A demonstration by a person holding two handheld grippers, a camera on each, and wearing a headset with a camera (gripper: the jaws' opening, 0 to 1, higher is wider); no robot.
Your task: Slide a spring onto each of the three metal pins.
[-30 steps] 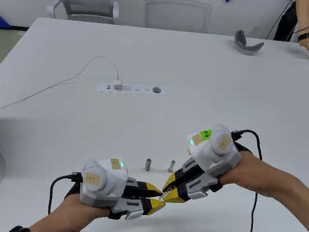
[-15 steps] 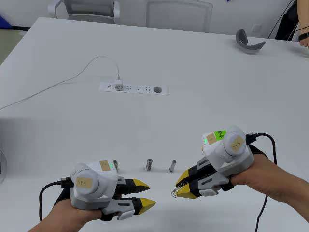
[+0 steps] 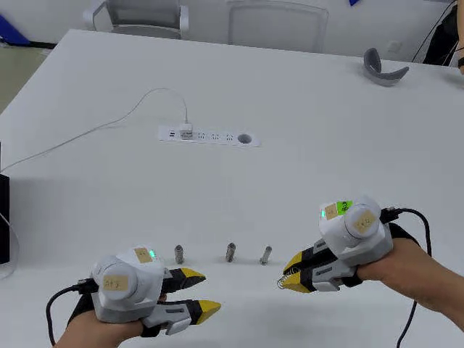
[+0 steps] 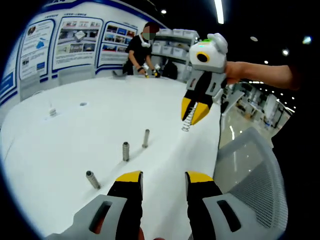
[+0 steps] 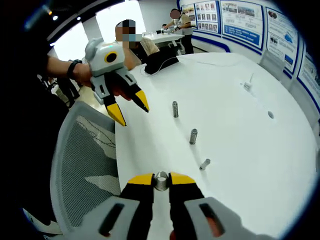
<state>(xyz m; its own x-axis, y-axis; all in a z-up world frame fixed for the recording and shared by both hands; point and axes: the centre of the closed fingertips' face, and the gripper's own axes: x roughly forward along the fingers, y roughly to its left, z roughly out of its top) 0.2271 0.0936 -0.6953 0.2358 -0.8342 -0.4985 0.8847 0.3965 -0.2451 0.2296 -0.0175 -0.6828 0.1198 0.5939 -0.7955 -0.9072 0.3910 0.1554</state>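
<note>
Three short metal pins stand in a row on the white table (image 3: 304,167). The left pin (image 3: 179,254) and the middle pin (image 3: 230,251) each carry a spring. The right pin (image 3: 266,254) is bare. My right gripper (image 3: 290,279) is shut on a small spring (image 3: 282,282), which pokes out of the yellow tips just right of the bare pin. In the right gripper view the spring (image 5: 160,180) sits between the jaws, with the bare pin (image 5: 204,163) ahead. My left gripper (image 3: 199,291) is open and holds nothing, in front of the left pin. Its yellow tips (image 4: 165,176) are spread apart.
A white power strip (image 3: 209,135) with a plugged-in cable lies mid-table. A grey curved object (image 3: 386,69) rests at the far right. Chairs (image 3: 272,22) stand at the far edge. A dark object (image 3: 3,217) sits at the left edge. A mesh chair (image 5: 82,165) is beside the table.
The two grippers met at the spring a second ago. They have since drawn apart, the left opening and moving left, the right carrying the spring away to the right.
</note>
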